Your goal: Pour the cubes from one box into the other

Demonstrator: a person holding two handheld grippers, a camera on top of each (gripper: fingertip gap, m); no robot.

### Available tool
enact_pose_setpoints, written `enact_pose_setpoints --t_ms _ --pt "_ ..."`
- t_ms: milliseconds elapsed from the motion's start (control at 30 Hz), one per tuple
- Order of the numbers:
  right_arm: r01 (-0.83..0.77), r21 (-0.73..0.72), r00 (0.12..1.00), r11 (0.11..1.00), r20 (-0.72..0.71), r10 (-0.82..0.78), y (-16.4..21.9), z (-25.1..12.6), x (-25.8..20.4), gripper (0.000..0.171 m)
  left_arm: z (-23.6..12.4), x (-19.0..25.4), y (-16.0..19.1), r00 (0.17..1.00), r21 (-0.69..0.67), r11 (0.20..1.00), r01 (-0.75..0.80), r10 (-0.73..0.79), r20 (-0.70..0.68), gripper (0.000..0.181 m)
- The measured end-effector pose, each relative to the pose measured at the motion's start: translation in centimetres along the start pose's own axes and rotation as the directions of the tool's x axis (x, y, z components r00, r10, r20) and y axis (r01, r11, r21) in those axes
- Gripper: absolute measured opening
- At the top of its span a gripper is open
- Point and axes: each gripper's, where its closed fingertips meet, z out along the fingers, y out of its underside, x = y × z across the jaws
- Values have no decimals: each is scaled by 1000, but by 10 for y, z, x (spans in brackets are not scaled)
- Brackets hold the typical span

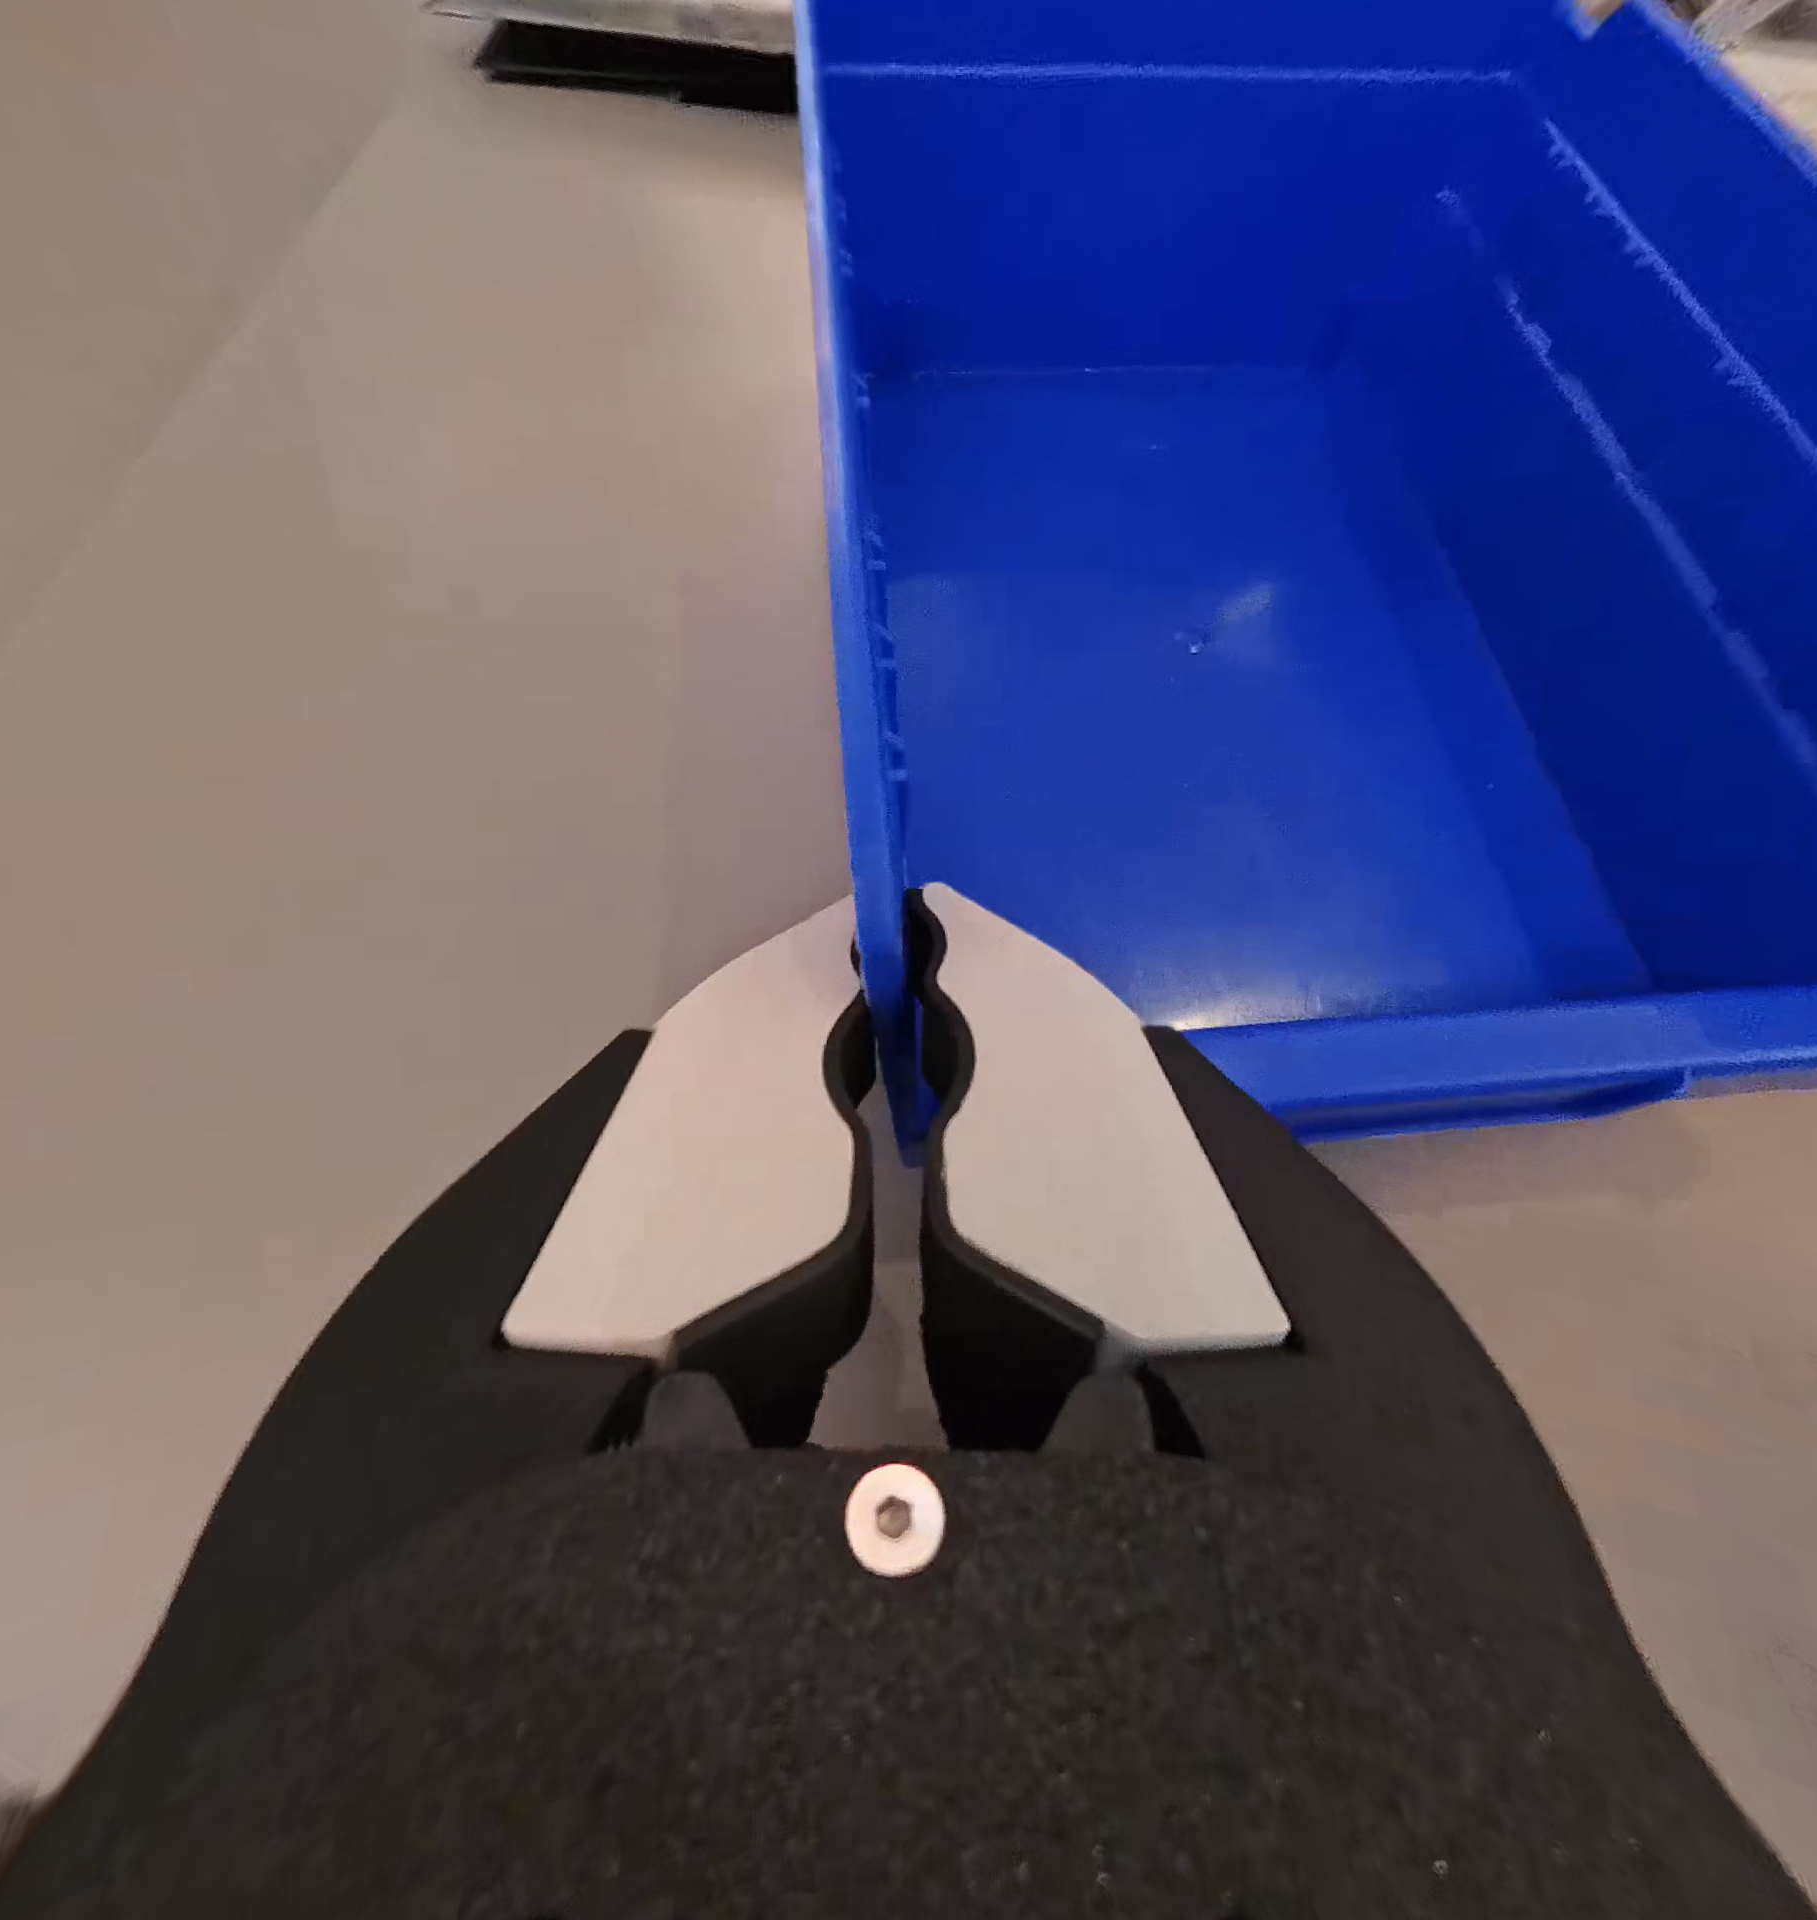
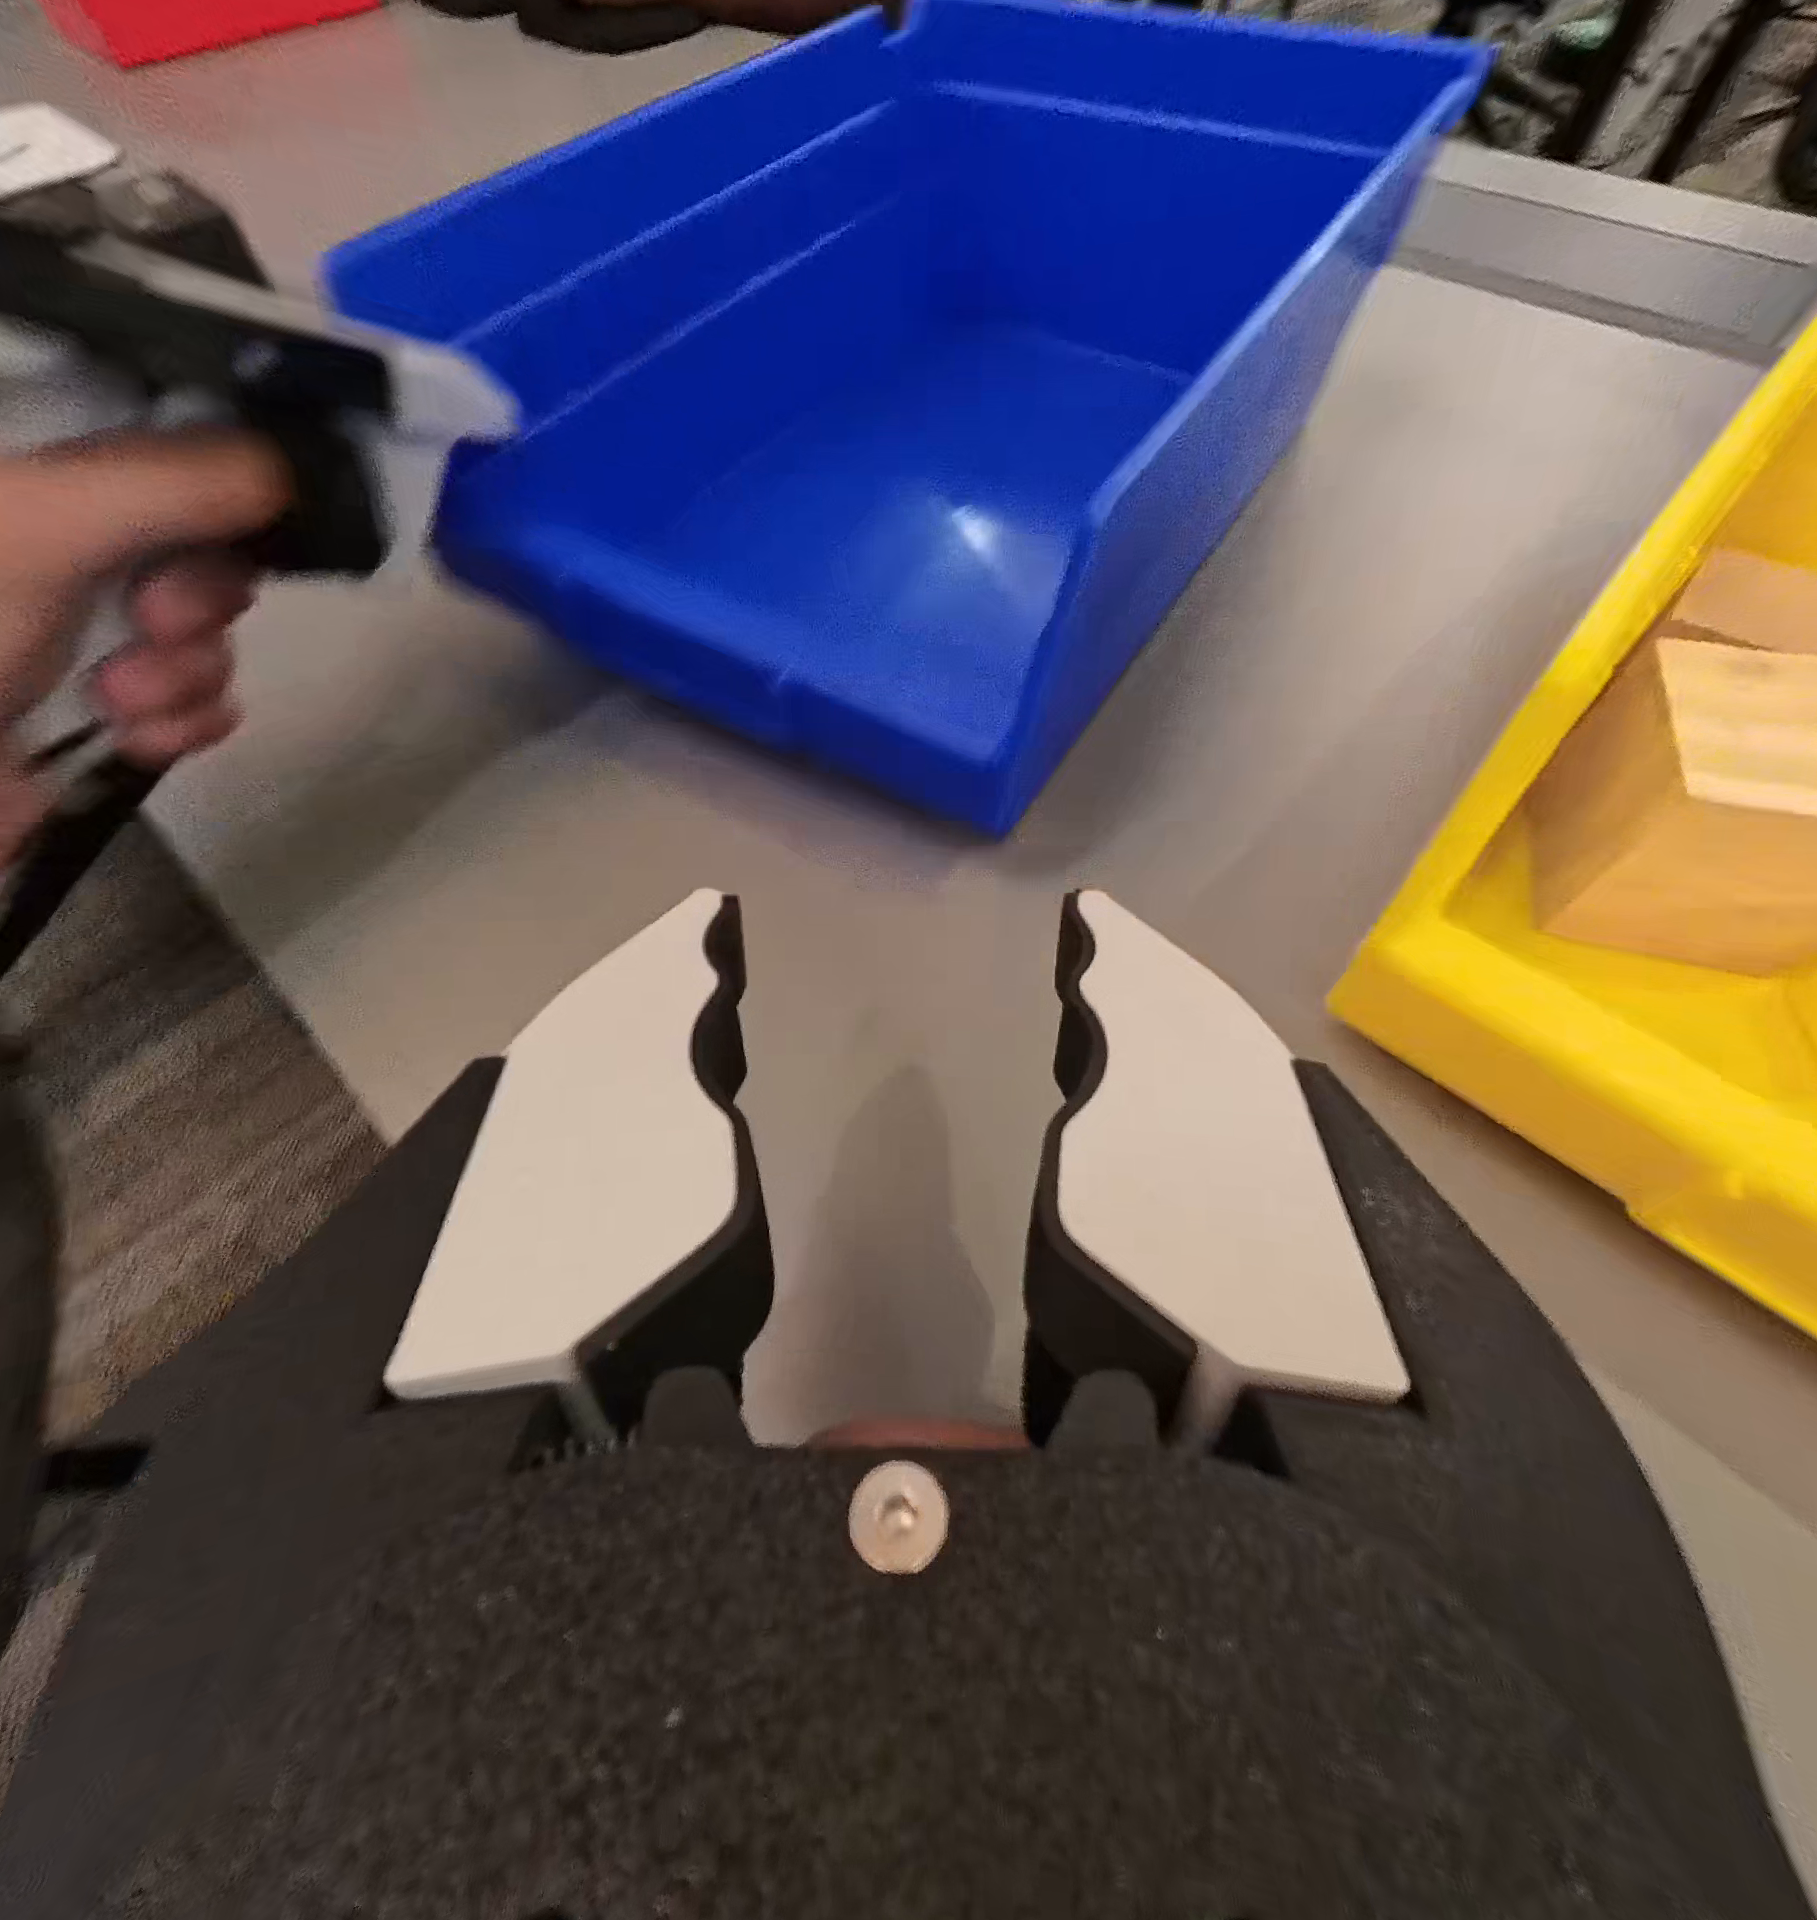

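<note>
An empty blue box (image 1: 1247, 623) stands on the grey table. My left gripper (image 1: 891, 925) is shut on the blue box's left side wall near its front corner. The right wrist view also shows the blue box (image 2: 883, 436) ahead, with the left gripper (image 2: 436, 395) at its left wall, held by a hand (image 2: 73, 623). A yellow box (image 2: 1610, 1039) at the right holds wooden cubes (image 2: 1714, 779). My right gripper (image 2: 896, 914) is open and empty above the table, in front of the blue box and left of the yellow box.
The grey table (image 2: 1247, 727) has its near left edge (image 2: 260, 987) over grey carpet. A red thing (image 2: 208, 26) lies at the far left. A dark flat thing (image 1: 634, 68) lies far behind the blue box. Dark clutter (image 2: 1662, 83) sits beyond the table's far edge.
</note>
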Motion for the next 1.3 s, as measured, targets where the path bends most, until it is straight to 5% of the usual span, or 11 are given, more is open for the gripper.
enact_pose_setpoints --t_ms 133,233,500,667,900,1067,1300 --pt "-108 44 990 993 -88 112 -17 28 4 52 -43 -9 28 998 -15 998 61 -60 32 3" --pt "-113 7 990 994 -85 113 -15 36 -5 13 -73 -4 43 995 22 995 94 -95 39 4" --pt "-17 246 978 969 -199 68 -72 -43 19 3 -149 47 -9 993 329 943 -54 15 118 5" --pt "70 367 940 928 -336 62 -114 -129 86 5 -157 132 -71 992 433 893 -125 125 28 4" --pt "-25 408 808 913 -530 259 -121 -250 261 3 -127 335 -138 961 469 874 -131 227 -155 4" --pt "-41 300 732 953 -640 233 -71 -316 377 3 -91 479 -142 929 391 913 -118 240 -281 3" --pt "-231 271 712 935 -607 352 64 -324 470 3 -33 587 -55 916 281 928 -245 317 -246 3"
